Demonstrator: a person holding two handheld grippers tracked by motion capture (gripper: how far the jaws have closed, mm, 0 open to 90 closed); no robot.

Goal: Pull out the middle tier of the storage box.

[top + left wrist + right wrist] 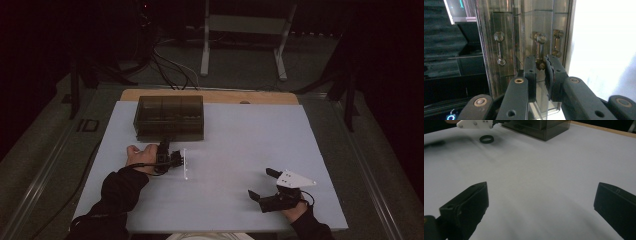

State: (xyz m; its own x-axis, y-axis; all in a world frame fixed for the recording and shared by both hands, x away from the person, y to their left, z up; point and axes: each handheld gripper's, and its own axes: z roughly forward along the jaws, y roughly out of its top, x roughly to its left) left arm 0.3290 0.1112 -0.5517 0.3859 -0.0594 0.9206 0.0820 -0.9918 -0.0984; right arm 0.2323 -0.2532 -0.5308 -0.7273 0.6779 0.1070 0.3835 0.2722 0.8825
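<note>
A smoky see-through drawer box (pixel 170 117) stands at the back left of the white table (pixel 235 150). In the left gripper view its front shows three knobbed bar handles. My left gripper (pixel 540 63) is shut on the lower end of the middle handle (pixel 539 40), a pad on each side. From above, that left gripper (pixel 164 147) sits against the box's front, with the hand behind it. My right gripper (pixel 262 183) rests low at the front right of the table, open. Its jaws (pixel 541 190) stand wide apart over bare table.
A small black ring (pixel 486 139) lies on the table near the left gripper's white plate (pixel 475 123). The box corner (pixel 541 127) is far ahead of the right gripper. A wooden edge (pixel 210 95) runs behind the table, with cables and a stand on the floor beyond.
</note>
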